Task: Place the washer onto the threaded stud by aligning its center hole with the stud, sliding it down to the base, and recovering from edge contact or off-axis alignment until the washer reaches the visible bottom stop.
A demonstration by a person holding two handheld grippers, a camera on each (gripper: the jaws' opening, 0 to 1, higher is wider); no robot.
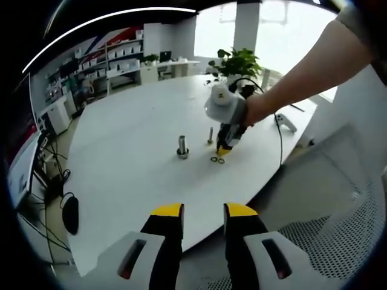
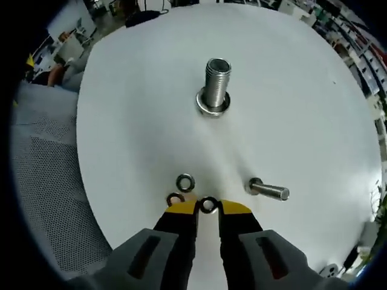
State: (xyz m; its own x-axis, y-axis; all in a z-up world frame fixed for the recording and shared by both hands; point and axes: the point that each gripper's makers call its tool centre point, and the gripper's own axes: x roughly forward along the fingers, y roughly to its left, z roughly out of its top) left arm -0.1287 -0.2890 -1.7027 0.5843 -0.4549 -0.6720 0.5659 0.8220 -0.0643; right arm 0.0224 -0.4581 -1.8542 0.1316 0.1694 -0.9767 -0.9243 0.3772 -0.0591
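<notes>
Lying flat on the white table (image 2: pixel 314 121), three small dark metal rings sit in the lower middle of the right gripper view: one washer (image 2: pixel 208 205) lies right at the yellow tips of the right gripper (image 2: pixel 208 209), in the narrow gap between its jaws, though whether they actually press on it cannot be told; a second washer (image 2: pixel 185 182) lies just above and to the left, and a third washer (image 2: pixel 175 199) touches the left jaw tip, partly hidden by it. Above them, in the upper middle of that view, the large threaded stud (image 2: pixel 216 83) stands upright on its flanged base, well apart from the rings, with bare table between. A smaller bolt (image 2: pixel 268 190) stands to the right of the jaws. In the left gripper view, the left gripper (image 1: pixel 204 211) rises from the bottom edge with its jaws spread and nothing between them, off the table's near edge. Further up, at centre, a person's hand (image 1: pixel 257 110) holds the right gripper down at the table beside the washers, the stud to its left. A potted plant (image 1: pixel 237 62) stands at the table's far edge, and a mesh chair (image 1: pixel 338 235) fills the lower right.
</notes>
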